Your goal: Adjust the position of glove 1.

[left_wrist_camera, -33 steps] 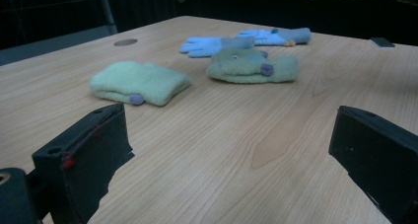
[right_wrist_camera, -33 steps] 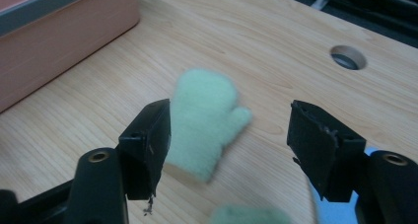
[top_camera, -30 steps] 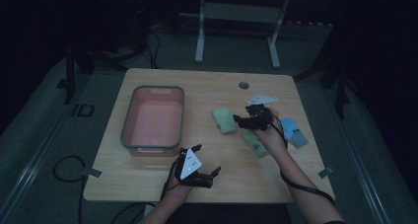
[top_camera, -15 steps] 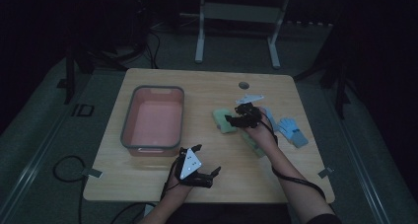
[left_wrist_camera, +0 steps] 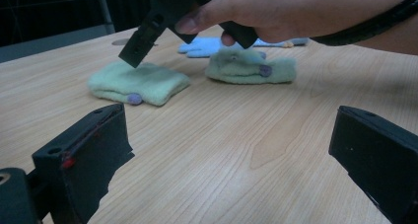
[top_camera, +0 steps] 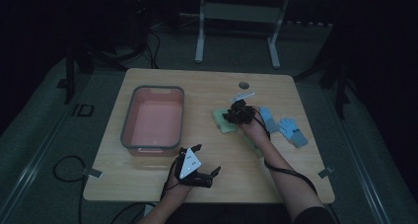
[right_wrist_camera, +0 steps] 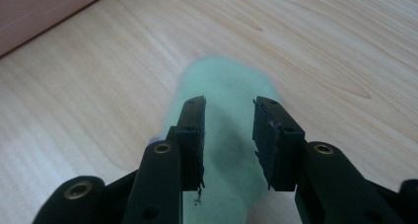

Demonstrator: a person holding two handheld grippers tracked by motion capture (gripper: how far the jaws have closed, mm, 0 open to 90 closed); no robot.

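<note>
Two pale green mittens (left_wrist_camera: 139,82) (left_wrist_camera: 251,68) with small purple dots, light blue gloves (top_camera: 292,131) with grey cuffs, a pink bin (top_camera: 153,123) rimmed in grey, black grippers (top_camera: 236,114) (top_camera: 204,160), light wood-grain table (top_camera: 207,86)

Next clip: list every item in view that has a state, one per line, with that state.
Right claw: above the nearer green mitten, jaws just been closing, fabric between them, not yet pinched.
Left claw: open, nothing between the jaws, over bare table.
Nearer green mitten: flat on the table.
Second green mitten: flat, partly behind the right hand.
Blue gloves: flat, untouched.
Pink bin: upright, empty.
</note>
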